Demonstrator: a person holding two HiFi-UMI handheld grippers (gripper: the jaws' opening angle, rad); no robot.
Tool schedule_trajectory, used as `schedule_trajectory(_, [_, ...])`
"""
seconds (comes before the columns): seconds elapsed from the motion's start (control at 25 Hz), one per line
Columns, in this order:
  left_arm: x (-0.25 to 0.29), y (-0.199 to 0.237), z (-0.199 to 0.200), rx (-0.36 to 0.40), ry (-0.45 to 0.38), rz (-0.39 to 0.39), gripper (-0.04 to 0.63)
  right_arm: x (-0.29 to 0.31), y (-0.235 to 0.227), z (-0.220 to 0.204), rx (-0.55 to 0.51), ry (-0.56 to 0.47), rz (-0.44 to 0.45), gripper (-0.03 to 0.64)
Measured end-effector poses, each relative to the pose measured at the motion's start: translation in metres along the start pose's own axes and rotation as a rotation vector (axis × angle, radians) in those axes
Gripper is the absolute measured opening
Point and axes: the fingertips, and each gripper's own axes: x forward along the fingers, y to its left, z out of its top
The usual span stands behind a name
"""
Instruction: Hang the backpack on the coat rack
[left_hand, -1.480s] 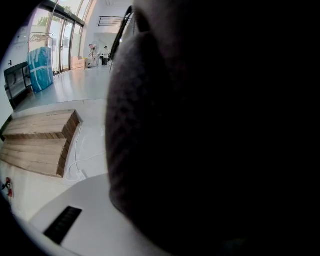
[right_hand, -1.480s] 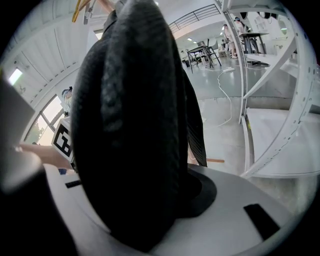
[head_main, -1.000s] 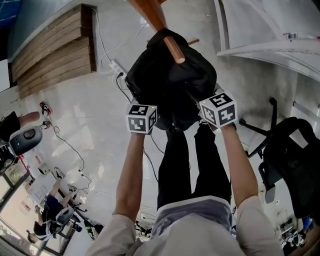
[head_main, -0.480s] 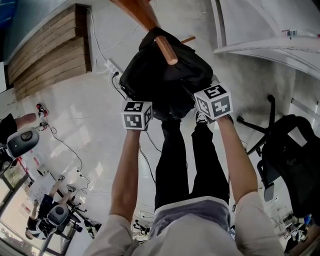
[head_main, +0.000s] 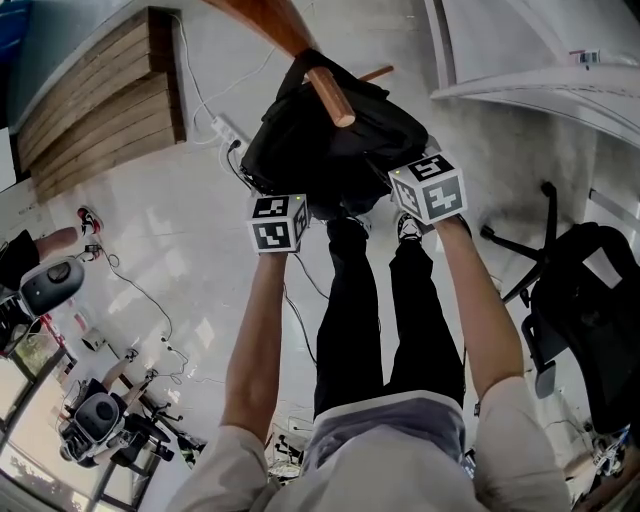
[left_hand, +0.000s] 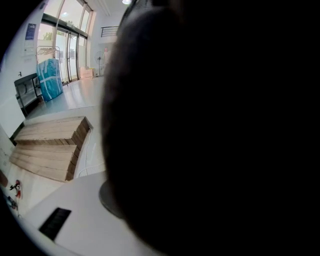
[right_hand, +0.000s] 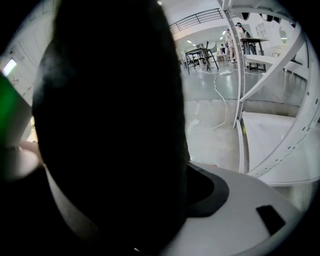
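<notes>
The backpack (head_main: 330, 150) hung black and slumped from a peg (head_main: 330, 95) of the wooden coat rack (head_main: 262, 18), its top caught over the peg close to the pole. The pole ran out of the head view at the top edge, so only a short stretch of it and the peg showed. The only print I could make out was the black-and-white square markers on the cubes of the two tools. A sheet (left_hand: 31, 32) by the glass doors in the left gripper view was too small to read. The left hand-held gripper (head_main: 277, 222) and the right hand-held gripper (head_main: 430, 188) were both at the backpack's lower edge, one at each side. From above, their jaws were hidden behind the cubes and the backpack. Each had just been spreading its jaws, which stood wide with the backpack's dark cloth between them. That cloth blotted out most of both gripper views, leaving one white jaw showing in each, right at the cloth's edge. I could not tell whether its pad touched the cloth. A chair (head_main: 590, 300) off to the right was cut off by the frame.
</notes>
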Motion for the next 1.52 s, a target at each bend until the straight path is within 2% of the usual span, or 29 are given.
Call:
schedule_trajectory(0.2, [0.003,0.003,0.003,-0.031,-0.033,0.003,0.255,0.004,-0.006,0.004,0.001,-0.012,-0.007,0.285])
schedule_trajectory(0.4, [0.008,0.012,0.007,-0.069,-0.022,0.031,0.281,0.006,-0.011,0.006,-0.016,-0.026,-0.03,0.3])
schedule_trajectory(0.8, [0.009,0.019,0.023,-0.119,-0.067,0.054,0.281,0.01,-0.028,0.015,-0.006,-0.042,-0.085,0.351])
schedule_trajectory(1.0, [0.0,0.025,0.015,-0.178,-0.059,0.084,0.27,0.013,-0.029,0.011,-0.023,-0.038,-0.087,0.354])
schedule_trajectory(1.52, [-0.022,0.015,0.001,-0.21,-0.031,0.093,0.259,-0.009,-0.026,0.007,-0.036,-0.031,-0.12,0.356])
